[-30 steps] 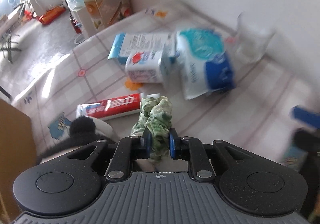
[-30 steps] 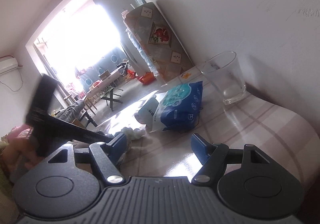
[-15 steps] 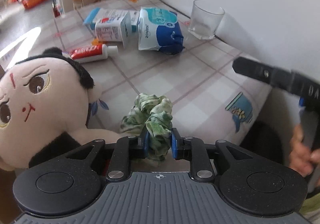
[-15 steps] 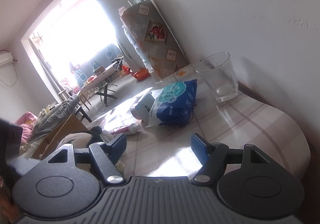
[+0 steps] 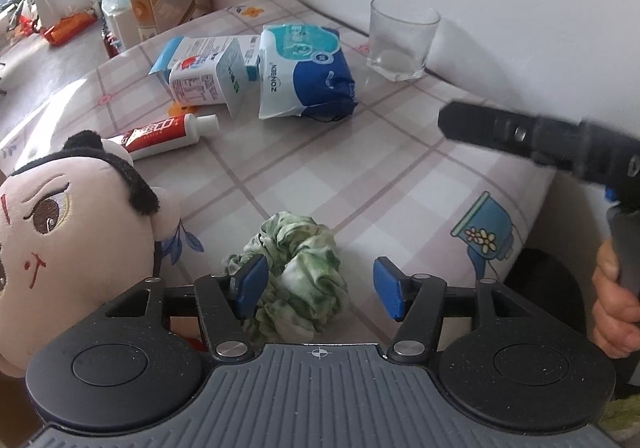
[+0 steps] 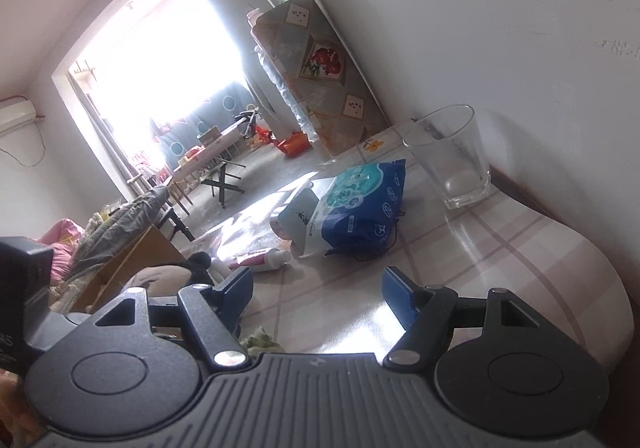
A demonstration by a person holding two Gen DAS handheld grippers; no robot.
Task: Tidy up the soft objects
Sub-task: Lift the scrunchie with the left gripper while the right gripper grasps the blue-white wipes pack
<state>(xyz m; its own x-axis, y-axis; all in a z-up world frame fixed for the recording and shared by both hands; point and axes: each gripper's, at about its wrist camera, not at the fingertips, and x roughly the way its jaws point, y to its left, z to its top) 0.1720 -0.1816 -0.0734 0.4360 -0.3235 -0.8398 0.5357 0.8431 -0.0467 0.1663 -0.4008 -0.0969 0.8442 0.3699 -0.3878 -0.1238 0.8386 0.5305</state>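
A green scrunchie (image 5: 298, 272) lies on the checked tablecloth (image 5: 360, 176) at its near edge, right beside a plush doll head (image 5: 68, 232). My left gripper (image 5: 320, 288) is open around the scrunchie, its left pad touching it. A blue and white soft tissue pack (image 5: 308, 72) lies further back. My right gripper (image 6: 320, 300) is open and empty above the table. In the right wrist view the tissue pack (image 6: 360, 204) is ahead, the doll (image 6: 168, 280) is at the left, and a bit of the scrunchie (image 6: 260, 342) shows by the left finger.
A milk carton (image 5: 208, 76), a toothpaste tube (image 5: 164, 132) and an empty glass (image 5: 400, 38) near the wall stand on the table. The right gripper's body (image 5: 560, 144) and hand show at the right of the left wrist view. A cardboard box (image 6: 132, 268) is at the left.
My left gripper has opened and let go of the scrunchie, which now lies on the table beside the doll. The right gripper has shifted slightly.
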